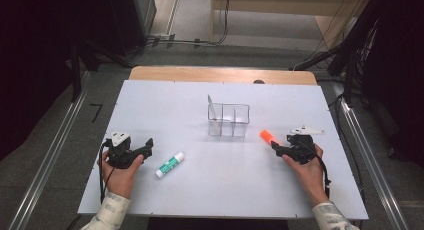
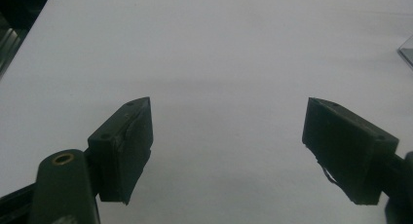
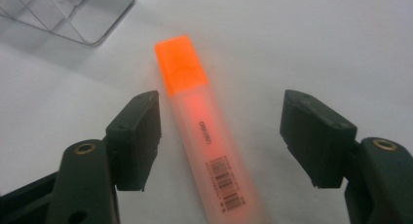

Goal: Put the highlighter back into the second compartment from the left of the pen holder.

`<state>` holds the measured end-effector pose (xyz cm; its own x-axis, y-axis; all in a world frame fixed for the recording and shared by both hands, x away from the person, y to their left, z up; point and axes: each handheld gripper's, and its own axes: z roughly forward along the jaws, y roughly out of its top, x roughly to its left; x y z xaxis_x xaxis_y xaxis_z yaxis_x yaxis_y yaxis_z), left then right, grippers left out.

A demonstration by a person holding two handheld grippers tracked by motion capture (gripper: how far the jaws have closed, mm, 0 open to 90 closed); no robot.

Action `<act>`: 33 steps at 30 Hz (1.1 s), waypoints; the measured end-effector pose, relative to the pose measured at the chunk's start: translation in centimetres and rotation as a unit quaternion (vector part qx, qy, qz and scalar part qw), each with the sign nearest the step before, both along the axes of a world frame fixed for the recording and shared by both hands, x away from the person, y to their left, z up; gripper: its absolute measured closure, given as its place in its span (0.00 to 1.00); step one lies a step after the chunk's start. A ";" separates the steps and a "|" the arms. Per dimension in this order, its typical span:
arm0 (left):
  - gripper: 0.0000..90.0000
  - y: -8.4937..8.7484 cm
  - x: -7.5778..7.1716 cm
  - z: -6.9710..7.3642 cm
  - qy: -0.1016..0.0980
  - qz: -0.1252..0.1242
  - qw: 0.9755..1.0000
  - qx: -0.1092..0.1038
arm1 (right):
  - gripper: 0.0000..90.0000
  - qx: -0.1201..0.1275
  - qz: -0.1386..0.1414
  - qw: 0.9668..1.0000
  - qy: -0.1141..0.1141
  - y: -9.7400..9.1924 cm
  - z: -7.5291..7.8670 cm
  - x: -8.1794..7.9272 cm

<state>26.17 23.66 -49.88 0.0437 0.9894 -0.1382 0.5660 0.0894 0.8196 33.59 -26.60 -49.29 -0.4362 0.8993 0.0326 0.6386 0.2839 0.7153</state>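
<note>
R gripper (image 3: 219, 136): jaws wide apart, straddling translucent orange highlighter pen w/ bright orange cap (image 3: 204, 131), pads not touching it; pen lies flat on white tabletop (image 3: 341, 39).

Risk: pen sits nearer one pad, so uneven close could roll or skid it away.

L gripper (image 2: 226, 146): jaws wide, nothing between.

Farther: clear plastic divided organiser (image 1: 228, 121); pen swung too low may clip rim and tip it.

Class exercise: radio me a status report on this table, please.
Right gripper open, astride highlighter, pads not touching. Left gripper open, empty. Nothing in the way.
</note>
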 end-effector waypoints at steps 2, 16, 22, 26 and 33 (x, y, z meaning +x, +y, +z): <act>0.22 0.0 0.0 0.0 0.000 0.000 1.000 0.000 | 0.35 -0.002 0.001 1.000 0.002 0.2 -0.1 0.2; 0.22 0.0 0.0 0.0 -0.001 0.000 1.000 0.000 | 0.45 -0.010 0.017 1.000 0.012 0.8 -0.4 0.8; 0.22 0.0 0.0 0.0 -0.001 0.000 1.000 -0.001 | 0.49 -0.019 0.020 1.000 0.014 1.1 -0.6 0.8; 0.22 0.0 0.0 0.0 -0.001 0.001 1.000 -0.001 | 0.52 -0.022 0.023 0.999 0.017 1.2 -0.7 0.9; 0.22 0.0 0.0 0.0 0.000 0.001 1.000 -0.001 | 0.58 -0.030 0.027 0.999 0.018 1.5 -0.6 1.0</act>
<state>26.16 23.69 -49.87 0.0415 0.9892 -0.1403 0.5652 0.0926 0.8198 34.61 -25.14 -49.93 -0.4844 0.8749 -0.0037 0.6455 0.3603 0.6734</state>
